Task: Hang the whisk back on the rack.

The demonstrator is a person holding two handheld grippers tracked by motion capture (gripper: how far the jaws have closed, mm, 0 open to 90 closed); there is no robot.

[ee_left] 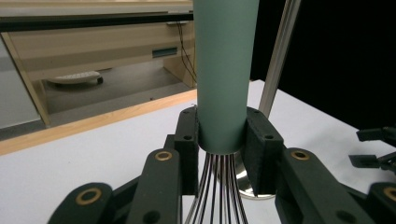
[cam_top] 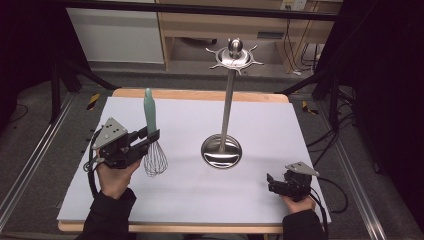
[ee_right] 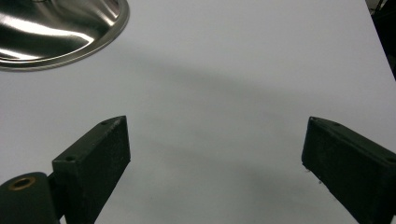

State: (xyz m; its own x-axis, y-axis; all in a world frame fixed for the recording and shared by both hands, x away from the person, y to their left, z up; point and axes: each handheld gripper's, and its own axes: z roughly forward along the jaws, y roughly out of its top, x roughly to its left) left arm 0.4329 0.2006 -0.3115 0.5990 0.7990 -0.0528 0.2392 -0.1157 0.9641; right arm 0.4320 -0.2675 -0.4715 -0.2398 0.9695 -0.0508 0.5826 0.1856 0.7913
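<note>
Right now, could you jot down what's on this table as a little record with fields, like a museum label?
Surface: white table top
Whisk: upright, green handle up, wire loops down
Left claw: shut on the whisk's handle just above the wires
Right claw: open, nothing between its jaws, low over the table
Stand: shiny metal pole on a round base, ring of hooks on top, nothing hanging
Position: stand between the two claws

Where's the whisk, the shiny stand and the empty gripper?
whisk point(cam_top: 149, 107): high view, on its green handle.
stand point(cam_top: 220, 151): high view, on its round base.
right gripper point(ee_right: 215, 154): right gripper view, midway between its open jaws.
</note>
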